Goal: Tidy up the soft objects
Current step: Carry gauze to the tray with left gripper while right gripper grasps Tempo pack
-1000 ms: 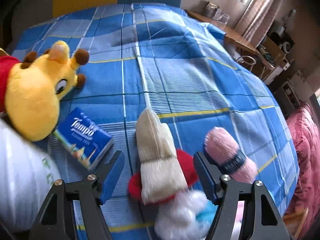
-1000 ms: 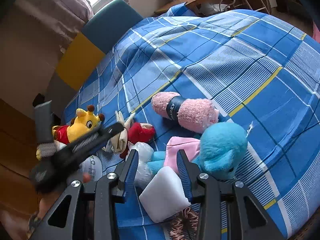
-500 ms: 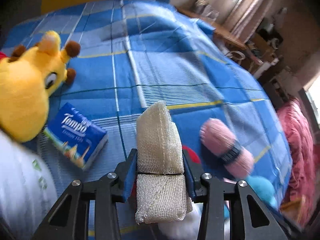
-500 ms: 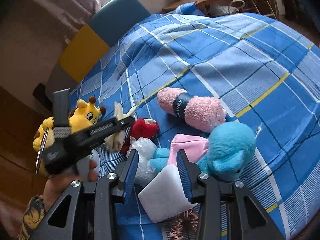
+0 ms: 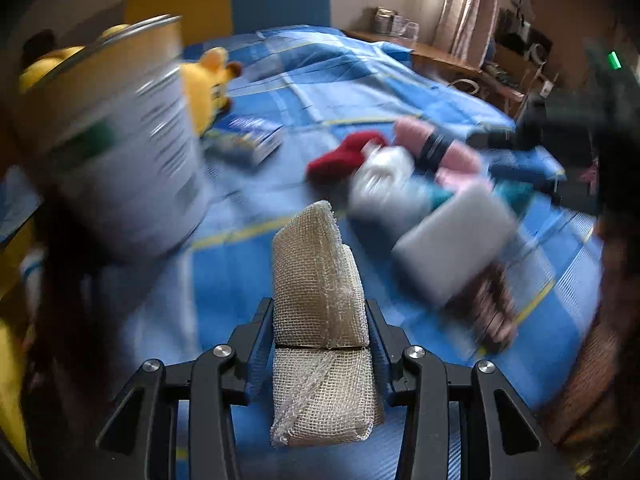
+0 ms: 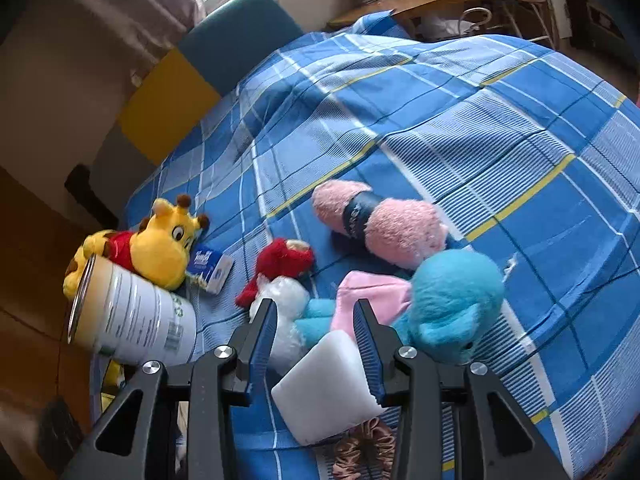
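Note:
My left gripper (image 5: 320, 304) is shut on a folded beige mesh cloth (image 5: 316, 272) and holds it above the blue checked bedspread (image 5: 344, 80); this view is blurred. My right gripper (image 6: 316, 308) hovers with its jaws apart over a white sponge (image 6: 320, 388). The sponge's right edge is hidden behind the right finger, and a gap shows at the left finger. Around it lie a blue plush (image 6: 452, 304) with a pink cloth (image 6: 372, 296), a pink yarn ball (image 6: 380, 224), a red plush (image 6: 280, 264) and a white plastic bag (image 6: 284, 300). A yellow giraffe plush (image 6: 160, 248) is at the left.
A tin can (image 6: 128, 320) lies on its side by the giraffe plush, beside a blue tissue pack (image 6: 212, 268). A brown scrunchie (image 6: 360, 452) sits at the bed's near edge under the sponge. A yellow and teal headboard (image 6: 224, 56) and a wooden desk (image 6: 400, 4) stand beyond the bed.
My left gripper closed on the beige mesh cloth, lifted it off the red plush and swung away to the left, out of the right wrist view. The right gripper stayed put.

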A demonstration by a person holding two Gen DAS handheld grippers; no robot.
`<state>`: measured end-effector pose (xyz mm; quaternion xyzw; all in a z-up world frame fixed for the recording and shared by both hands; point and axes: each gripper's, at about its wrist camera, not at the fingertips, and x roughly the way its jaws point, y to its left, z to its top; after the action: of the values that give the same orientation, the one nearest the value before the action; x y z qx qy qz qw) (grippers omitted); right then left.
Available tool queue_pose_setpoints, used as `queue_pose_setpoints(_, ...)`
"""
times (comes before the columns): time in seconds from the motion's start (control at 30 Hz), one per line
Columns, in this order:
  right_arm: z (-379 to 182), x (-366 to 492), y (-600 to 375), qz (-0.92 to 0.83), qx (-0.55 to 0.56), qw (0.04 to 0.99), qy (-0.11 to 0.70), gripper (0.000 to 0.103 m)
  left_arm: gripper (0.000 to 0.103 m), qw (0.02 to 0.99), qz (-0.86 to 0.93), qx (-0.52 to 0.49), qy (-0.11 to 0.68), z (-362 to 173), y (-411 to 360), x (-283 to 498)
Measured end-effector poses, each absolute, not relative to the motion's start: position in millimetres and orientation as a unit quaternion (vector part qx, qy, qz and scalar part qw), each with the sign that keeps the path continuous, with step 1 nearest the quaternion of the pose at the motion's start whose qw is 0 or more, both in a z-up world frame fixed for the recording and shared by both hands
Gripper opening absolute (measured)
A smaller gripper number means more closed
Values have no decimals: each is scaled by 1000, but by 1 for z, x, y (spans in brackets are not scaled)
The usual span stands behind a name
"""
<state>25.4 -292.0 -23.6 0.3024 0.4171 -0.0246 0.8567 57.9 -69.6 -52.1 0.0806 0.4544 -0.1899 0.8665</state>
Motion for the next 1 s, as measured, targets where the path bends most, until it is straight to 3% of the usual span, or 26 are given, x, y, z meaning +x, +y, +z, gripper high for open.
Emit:
queue_pose_setpoints(0.13, -24, 35, -267, 27, 267, 857, 439, 39, 44, 870, -178, 94, 450, -80, -47, 40)
queue_pose_setpoints(0.53, -22, 127, -171, 135, 41, 863, 485, 40, 45, 889, -212, 70, 400, -87, -28, 24)
queue_pose_setpoints(0.73, -39, 191, -138, 160, -31, 841, 516, 54, 46, 889, -224, 56, 397, -87, -23, 26)
queue_pose_setpoints(0.87, -47, 219, -124, 169, -70, 827, 531, 55, 46, 887, -232, 41, 398, -87, -20, 28)
queue_pose_setpoints(1.0, -55, 239, -111, 172, -101, 816, 542, 65, 46, 887, -235, 35, 396, -88, -19, 29)
